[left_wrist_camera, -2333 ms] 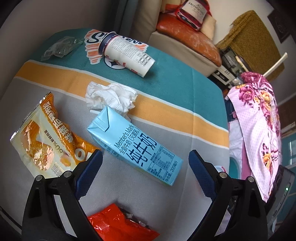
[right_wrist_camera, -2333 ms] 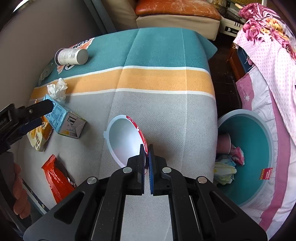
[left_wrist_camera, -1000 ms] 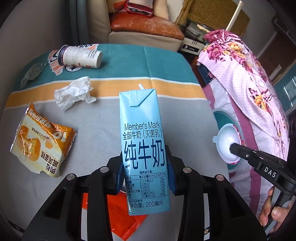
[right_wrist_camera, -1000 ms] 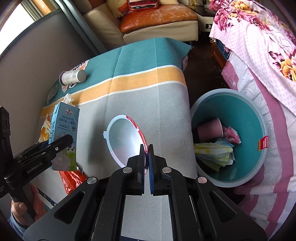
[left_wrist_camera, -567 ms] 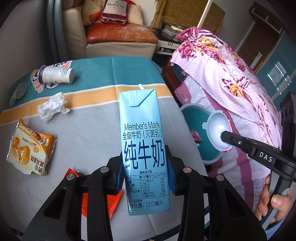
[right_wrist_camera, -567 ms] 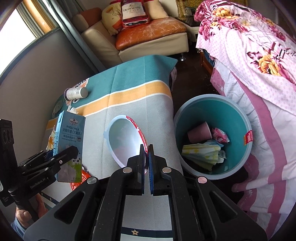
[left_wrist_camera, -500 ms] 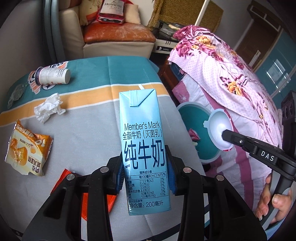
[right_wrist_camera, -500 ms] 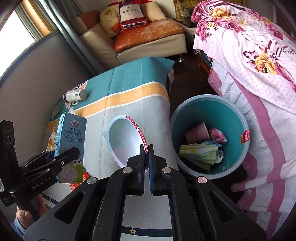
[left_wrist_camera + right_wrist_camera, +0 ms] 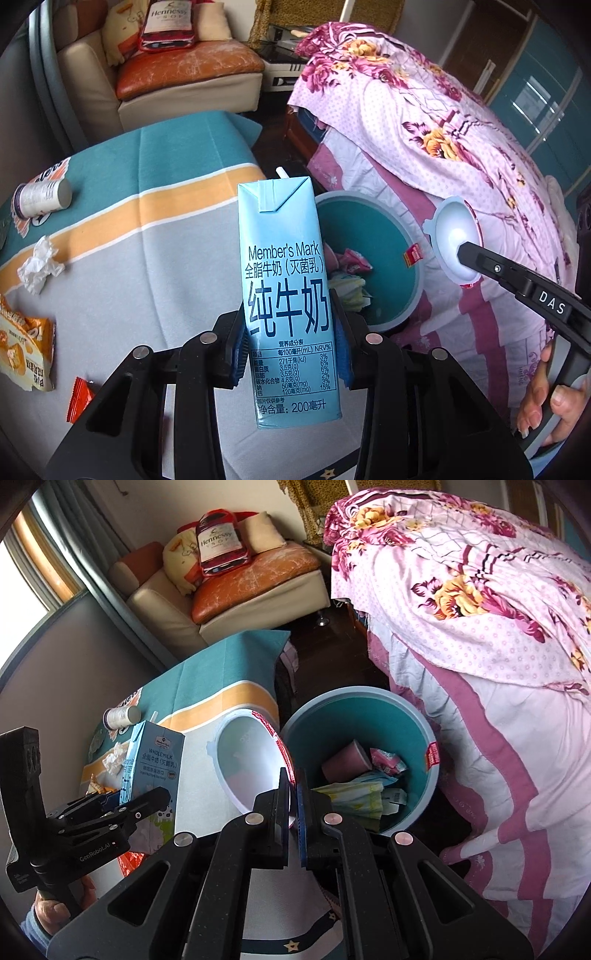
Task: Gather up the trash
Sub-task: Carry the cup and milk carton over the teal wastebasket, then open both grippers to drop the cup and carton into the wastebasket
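My left gripper (image 9: 291,343) is shut on a light blue milk carton (image 9: 288,295), held upright above the table edge; the carton also shows in the right wrist view (image 9: 153,771). My right gripper (image 9: 294,797) is shut on the rim of a white plastic bowl (image 9: 245,762) with a red edge, held beside the teal trash bin (image 9: 410,716). The bowl (image 9: 452,245) hangs over the far side of the bin (image 9: 373,221) in the left wrist view. The bin holds a pink cup (image 9: 345,762) and wrappers.
On the striped tablecloth (image 9: 147,251) lie a white bottle (image 9: 40,195), a crumpled tissue (image 9: 38,264), an orange snack bag (image 9: 22,350) and a red wrapper (image 9: 79,398). A floral-covered bed (image 9: 480,627) stands right of the bin, a sofa (image 9: 236,583) behind.
Since 2.3 s ago my left gripper has closed on the carton and lifted it. Both grippers have moved right toward the bin, which now lies closer under the carton and bowl.
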Demonstrator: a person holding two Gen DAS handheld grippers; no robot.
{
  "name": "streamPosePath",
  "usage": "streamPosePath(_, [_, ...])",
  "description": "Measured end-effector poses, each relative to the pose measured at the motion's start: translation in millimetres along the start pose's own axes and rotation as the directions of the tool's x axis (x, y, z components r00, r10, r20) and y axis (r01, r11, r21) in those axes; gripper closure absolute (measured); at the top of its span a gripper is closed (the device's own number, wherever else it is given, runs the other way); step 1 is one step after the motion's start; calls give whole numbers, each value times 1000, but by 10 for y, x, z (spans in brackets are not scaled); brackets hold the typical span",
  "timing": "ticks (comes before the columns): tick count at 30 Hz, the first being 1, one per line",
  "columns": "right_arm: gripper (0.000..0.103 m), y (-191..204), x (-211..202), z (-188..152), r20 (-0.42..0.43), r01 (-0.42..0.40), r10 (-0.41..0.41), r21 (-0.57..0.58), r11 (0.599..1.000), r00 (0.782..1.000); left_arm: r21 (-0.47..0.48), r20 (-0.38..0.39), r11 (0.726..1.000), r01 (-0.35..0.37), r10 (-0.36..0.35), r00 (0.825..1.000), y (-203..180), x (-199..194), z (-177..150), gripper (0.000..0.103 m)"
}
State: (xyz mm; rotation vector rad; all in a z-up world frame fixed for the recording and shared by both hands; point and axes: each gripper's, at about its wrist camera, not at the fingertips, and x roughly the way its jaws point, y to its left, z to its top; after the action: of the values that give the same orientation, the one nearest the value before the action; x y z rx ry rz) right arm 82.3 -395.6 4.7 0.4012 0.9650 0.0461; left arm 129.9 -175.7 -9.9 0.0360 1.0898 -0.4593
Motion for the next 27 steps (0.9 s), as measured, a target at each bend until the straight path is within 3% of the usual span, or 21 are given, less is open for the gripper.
streamPosePath(14, [99,-537,41,138,4,55,-56,66,996,998,95,-67,994,48,-42,997,-632,524,236,64])
streamPosePath(27, [99,-708,206,223,-22,96,-94,95,991,995,120,-120,990,76,-62,991,-749,920,311,64])
